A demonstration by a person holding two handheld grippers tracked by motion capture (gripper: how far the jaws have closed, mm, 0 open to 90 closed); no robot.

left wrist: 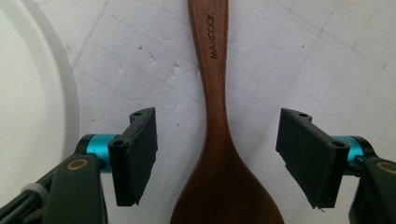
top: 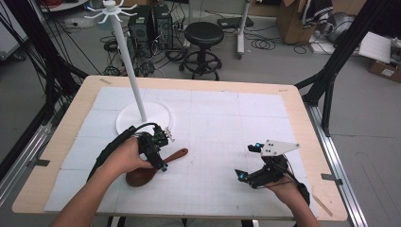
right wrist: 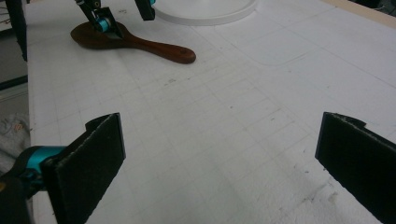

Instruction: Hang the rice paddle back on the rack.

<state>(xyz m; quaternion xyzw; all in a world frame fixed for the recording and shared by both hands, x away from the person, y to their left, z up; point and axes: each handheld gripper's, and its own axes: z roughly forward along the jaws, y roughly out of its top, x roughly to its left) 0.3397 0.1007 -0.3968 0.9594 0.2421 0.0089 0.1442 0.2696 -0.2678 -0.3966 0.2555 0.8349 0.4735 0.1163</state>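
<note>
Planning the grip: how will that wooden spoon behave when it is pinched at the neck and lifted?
The wooden spoon looks stiff, so it should not bend. Its smooth finish might slip. The broad bowl end probably tips down, since the left gripper straddles the narrow neck.

I'm working in what looks like a lab or research workshop. My pale wooden bench (top: pixel 66 124), covered with a white gridded mat (top: pixel 222 142), stands on a grey floor strewn with loose black cables (top: pixel 265 43). Behind it I see a round black swivel stool (top: pixel 204 34), dark computer towers (top: pixel 150 23), brown cardboard boxes (top: pixel 293 19) and black metal frame struts (top: pixel 338 52) flanking the bench. A tall white stand with hooked arms (top: pixel 130 61) rises from a round white base.
</note>
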